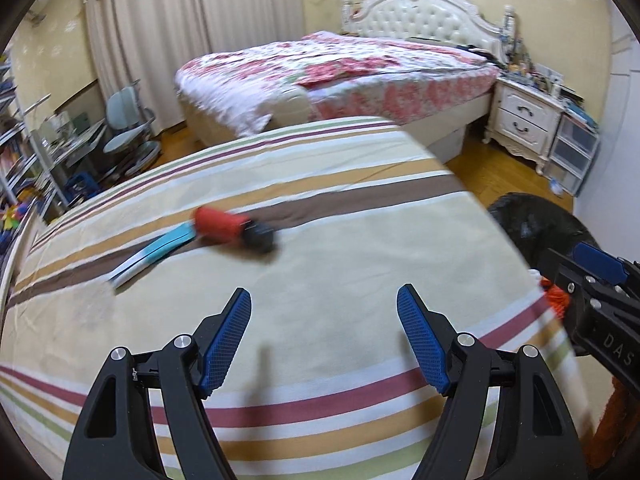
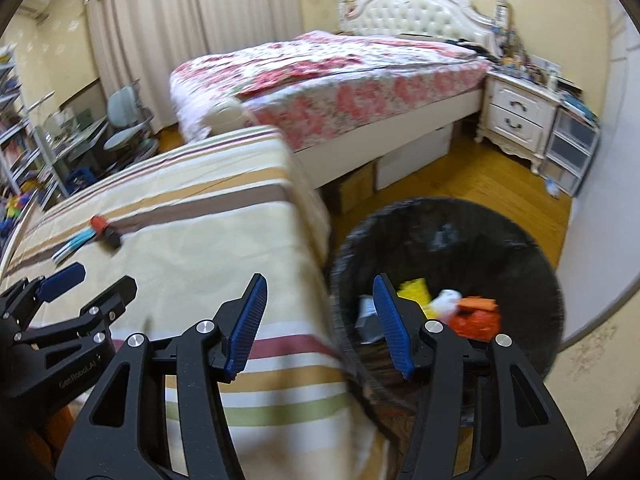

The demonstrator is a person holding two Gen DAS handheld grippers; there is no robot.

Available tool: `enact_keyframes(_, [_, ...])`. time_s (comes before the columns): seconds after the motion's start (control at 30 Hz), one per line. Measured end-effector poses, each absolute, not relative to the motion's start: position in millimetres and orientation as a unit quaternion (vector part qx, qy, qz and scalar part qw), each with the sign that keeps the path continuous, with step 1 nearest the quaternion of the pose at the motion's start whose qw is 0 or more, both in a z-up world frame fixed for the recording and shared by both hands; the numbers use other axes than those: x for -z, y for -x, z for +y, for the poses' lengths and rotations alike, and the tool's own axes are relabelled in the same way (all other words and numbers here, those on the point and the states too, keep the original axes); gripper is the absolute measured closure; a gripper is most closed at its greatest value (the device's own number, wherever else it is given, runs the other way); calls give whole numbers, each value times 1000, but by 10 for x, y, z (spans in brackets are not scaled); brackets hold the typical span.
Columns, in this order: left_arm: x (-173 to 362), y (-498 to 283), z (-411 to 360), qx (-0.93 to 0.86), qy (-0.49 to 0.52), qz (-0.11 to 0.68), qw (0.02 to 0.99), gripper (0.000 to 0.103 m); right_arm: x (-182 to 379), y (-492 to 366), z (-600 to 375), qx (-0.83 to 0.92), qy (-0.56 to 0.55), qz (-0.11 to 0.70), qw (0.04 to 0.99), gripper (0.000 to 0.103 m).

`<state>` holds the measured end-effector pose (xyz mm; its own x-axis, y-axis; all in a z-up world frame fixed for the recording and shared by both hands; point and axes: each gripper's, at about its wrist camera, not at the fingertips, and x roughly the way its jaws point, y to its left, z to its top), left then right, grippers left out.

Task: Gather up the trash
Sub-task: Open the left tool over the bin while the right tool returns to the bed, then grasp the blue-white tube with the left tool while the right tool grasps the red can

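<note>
Both claws spread and empty; trash seen on the striped cloth and in the bin

Left wrist view: the left gripper (image 1: 324,300) is held with jaws spread wide, nothing between them, above the striped cloth (image 1: 360,240). A red-and-black item (image 1: 230,226) is seen lying on a brown stripe, touching a light-blue strip (image 1: 160,250) at its left end. The right gripper (image 1: 592,276) is glimpsed at the right edge. Right wrist view: the right gripper (image 2: 320,296) is found parted and empty, at the cloth's edge just beside the black-lined bin (image 2: 532,256), in which yellow, white and orange scraps (image 2: 472,312) are piled
</note>
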<state>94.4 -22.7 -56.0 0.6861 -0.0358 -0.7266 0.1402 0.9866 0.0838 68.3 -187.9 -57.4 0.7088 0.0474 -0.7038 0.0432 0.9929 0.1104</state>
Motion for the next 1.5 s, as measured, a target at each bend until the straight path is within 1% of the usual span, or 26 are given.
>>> enact_keyframes(0.23, [618, -990, 464, -5, -42, 415, 909, 30, 611, -824, -1164, -67, -18, 405, 912, 49])
enact_keyframes(0.5, [682, -1173, 926, -32, -26, 433, 900, 30, 642, -1076, -572, -103, 20, 425, 899, 49])
enact_keyframes(0.83, [719, -1393, 1123, -32, -34, 435, 899, 30, 653, -1320, -230, -115, 52, 430, 894, 43])
enact_keyframes(1.3, [731, -1576, 1244, -1, -27, 440, 897, 29, 653, -1467, -75, -123, 56, 431, 892, 40])
enact_keyframes(1.37, [728, -1571, 1243, 14, -23, 440, 898, 35, 655, -1482, -59, -123, 55, 432, 892, 40])
enact_keyframes(1.43, [724, -1554, 1210, 27, -27, 435, 899, 46, 654, -1493, -50, -122, 57, 431, 892, 39])
enact_keyframes(1.47, [720, -1543, 1183, 31, -32, 433, 900, 49, 655, -1481, -64, -123, 56, 432, 892, 39])
enact_keyframes(1.5, [718, -1525, 1158, 37, -38, 430, 901, 54, 656, -1479, -64, -123, 55, 432, 892, 39])
